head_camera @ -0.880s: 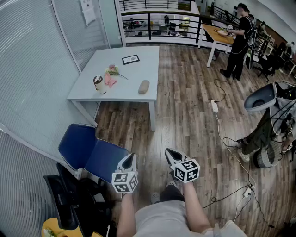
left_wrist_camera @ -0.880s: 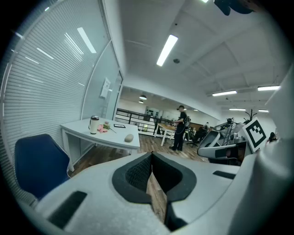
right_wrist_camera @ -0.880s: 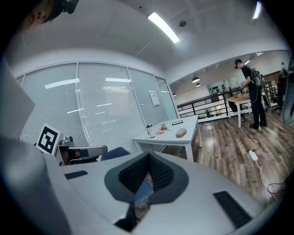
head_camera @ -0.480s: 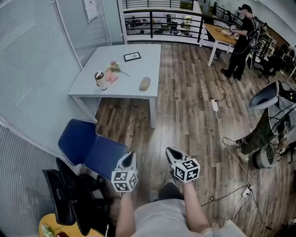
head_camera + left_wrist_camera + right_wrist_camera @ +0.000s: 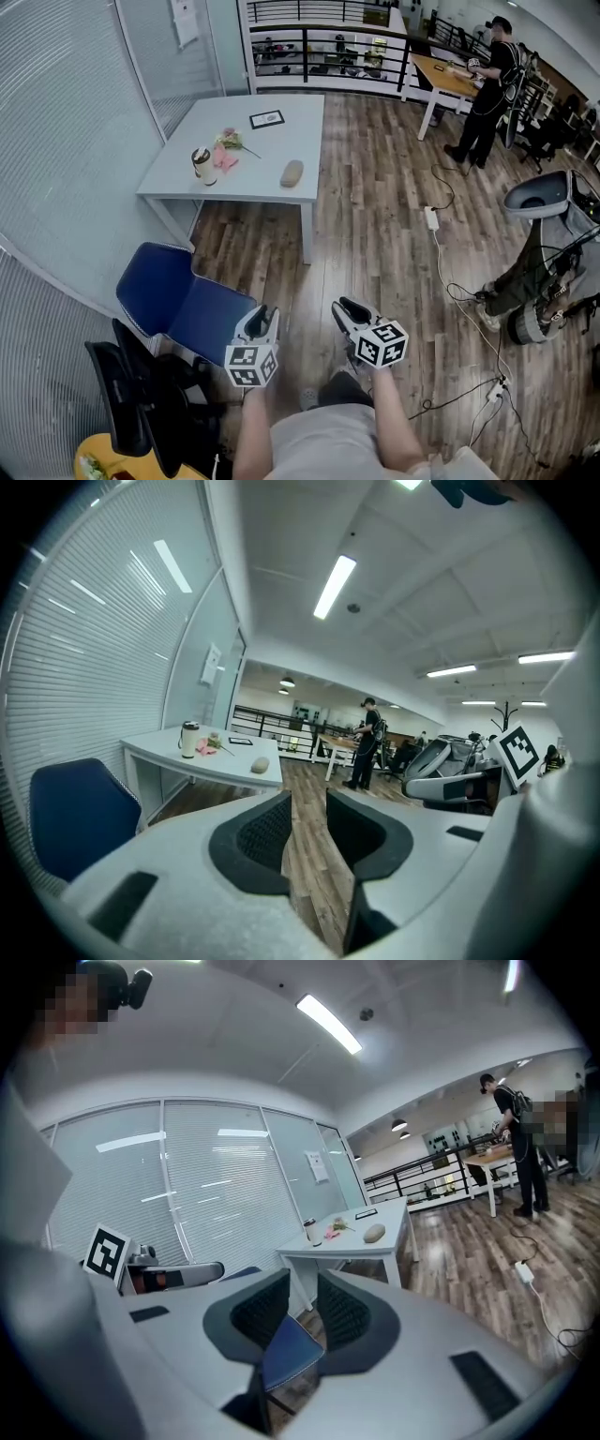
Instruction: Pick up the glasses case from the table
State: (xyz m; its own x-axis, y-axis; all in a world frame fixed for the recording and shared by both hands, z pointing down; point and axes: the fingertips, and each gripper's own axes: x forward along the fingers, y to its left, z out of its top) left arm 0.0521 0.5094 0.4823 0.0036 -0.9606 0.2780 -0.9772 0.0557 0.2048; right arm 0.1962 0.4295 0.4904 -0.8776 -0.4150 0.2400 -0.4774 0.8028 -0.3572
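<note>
I find the glasses case (image 5: 292, 173) too small to show any detail, and the near-left yellow table (image 5: 98, 464) is cut off.

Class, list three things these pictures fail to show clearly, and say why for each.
- Head view: print on the small dark-framed card on the pale grey table, too small.
- Head view: yellow round tabletop, cut by the bottom edge.
- Right gripper view: seam of the beige oval glasses case, too small.

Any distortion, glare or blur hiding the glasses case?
Head view: fisheye bends the floorboards, glasses case is sharp. Left gripper view: dark corners, case tiny but clear. Right gripper view: reflected light streaks on the glass wall, case unobscured.
</note>
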